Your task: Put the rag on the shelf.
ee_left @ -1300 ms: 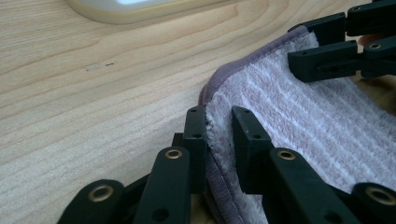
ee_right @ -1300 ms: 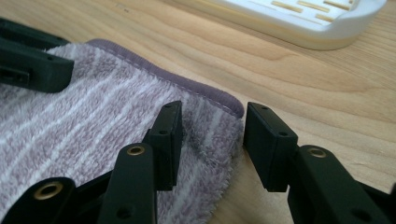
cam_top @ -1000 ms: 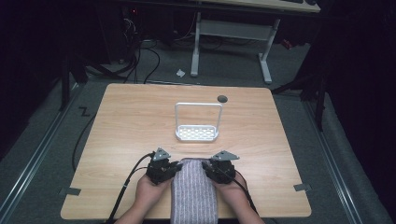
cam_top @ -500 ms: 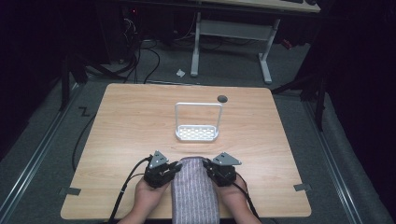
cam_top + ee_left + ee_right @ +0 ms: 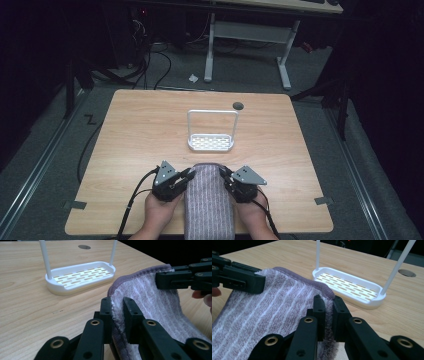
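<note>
A grey-purple striped towel hangs over the table's near edge, its far end stretched between both grippers. My left gripper is shut on the towel's left far corner. My right gripper is shut on its right far corner. In the left gripper view the right gripper clamps the opposite edge; in the right gripper view the left gripper does the same. A white rack with a slotted base and a tall hoop stands just beyond the towel, mid-table.
The wooden table has a round cable hole near its far edge. Cables trail from the grippers toward the near edge. Another desk's legs and floor cables lie beyond the table.
Both grippers have slid slightly toward the near edge, drawing the towel's far end back with them. Their grip stays the same.
</note>
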A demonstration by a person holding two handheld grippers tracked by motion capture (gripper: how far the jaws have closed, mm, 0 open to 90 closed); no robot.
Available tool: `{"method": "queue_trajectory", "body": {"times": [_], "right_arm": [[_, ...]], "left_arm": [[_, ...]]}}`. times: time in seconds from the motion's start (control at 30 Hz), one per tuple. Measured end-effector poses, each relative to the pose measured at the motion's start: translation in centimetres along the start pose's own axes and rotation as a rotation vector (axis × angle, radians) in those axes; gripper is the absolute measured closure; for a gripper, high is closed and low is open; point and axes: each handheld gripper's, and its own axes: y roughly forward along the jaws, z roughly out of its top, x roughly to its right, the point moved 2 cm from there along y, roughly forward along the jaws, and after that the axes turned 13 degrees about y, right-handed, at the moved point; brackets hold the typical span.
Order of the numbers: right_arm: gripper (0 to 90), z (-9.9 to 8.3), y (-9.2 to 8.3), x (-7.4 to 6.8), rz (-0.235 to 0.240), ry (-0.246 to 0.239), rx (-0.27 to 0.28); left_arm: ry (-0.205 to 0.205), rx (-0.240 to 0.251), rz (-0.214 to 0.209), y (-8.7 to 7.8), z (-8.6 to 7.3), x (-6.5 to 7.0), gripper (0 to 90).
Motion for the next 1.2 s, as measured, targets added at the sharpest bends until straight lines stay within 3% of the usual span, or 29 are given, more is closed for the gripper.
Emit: {"method": "queue_trajectory", "body": {"times": [0.07, 0.17, 0.27, 0.4, 0.57, 0.73, 1.2], "right_arm": [[83.4, 0.2, -0.1, 0.2, 0.008, 0.004, 0.006], [83.4, 0.3, -0.1, 0.4, 0.012, 0.008, 0.016], [83.5, 0.8, -0.2, 0.7, 0.012, 0.003, 0.035], [83.4, 1.5, -0.5, 0.8, -0.006, -0.007, 0.076], [83.4, 2.6, -0.9, 0.6, -0.011, -0.014, 0.127], [83.4, 4.3, -1.2, 0.6, -0.007, -0.017, 0.164], [83.4, 10.3, -2.7, 0.6, -0.015, -0.031, 0.289]], "left_arm": [[0.003, -0.02, 0.011, 0.2, 0.2, 0.1, 78.7], [-0.016, -0.004, 0.022, 0.1, 0.7, -0.1, 78.9], [-0.009, -0.001, 0.03, 0.3, 1.0, 0.0, 79.0], [-0.026, 0.042, 0.045, 0.1, 1.7, 0.0, 79.1], [-0.009, 0.077, 0.067, -0.3, 3.1, -0.2, 79.5], [-0.014, 0.113, 0.065, -0.7, 5.0, -0.8, 79.4], [0.063, 0.217, 0.076, -1.7, 11.2, -2.4, 79.2]]}}
